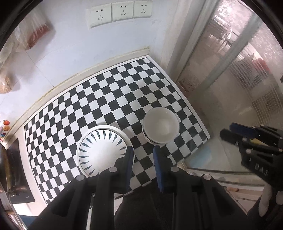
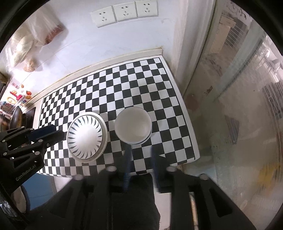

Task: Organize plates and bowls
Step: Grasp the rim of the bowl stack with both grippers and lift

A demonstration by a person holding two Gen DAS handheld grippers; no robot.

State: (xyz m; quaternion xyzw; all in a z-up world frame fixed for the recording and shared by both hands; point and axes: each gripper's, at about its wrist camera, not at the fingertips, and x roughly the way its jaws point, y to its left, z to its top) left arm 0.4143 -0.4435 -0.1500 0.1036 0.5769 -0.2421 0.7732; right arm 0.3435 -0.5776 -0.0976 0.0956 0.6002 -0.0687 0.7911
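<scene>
A stack of white plates [image 1: 104, 150] [image 2: 86, 138] with a blue leaf pattern lies on a black-and-white checkered mat [image 1: 106, 99] [image 2: 123, 85]. Just to its right stands a stack of plain white bowls [image 1: 161, 125] [image 2: 133, 125]. My left gripper [image 1: 143, 149] [image 2: 57, 131] hovers above the near side, its left finger overlapping the plates' right rim in view. Its jaws stand a little apart with only mat showing between them. My right gripper [image 2: 140, 149] [image 1: 226, 129] hangs just in front of the bowls, blurred, jaws apart and empty.
The mat's right edge [image 1: 194, 113] meets a frosted glass partition [image 1: 230, 88]. A white wall with three sockets [image 1: 122, 12] rises behind. Plastic bags [image 1: 35, 33] hang at the upper left. A dark pan and hob [image 1: 17, 173] sit at the far left.
</scene>
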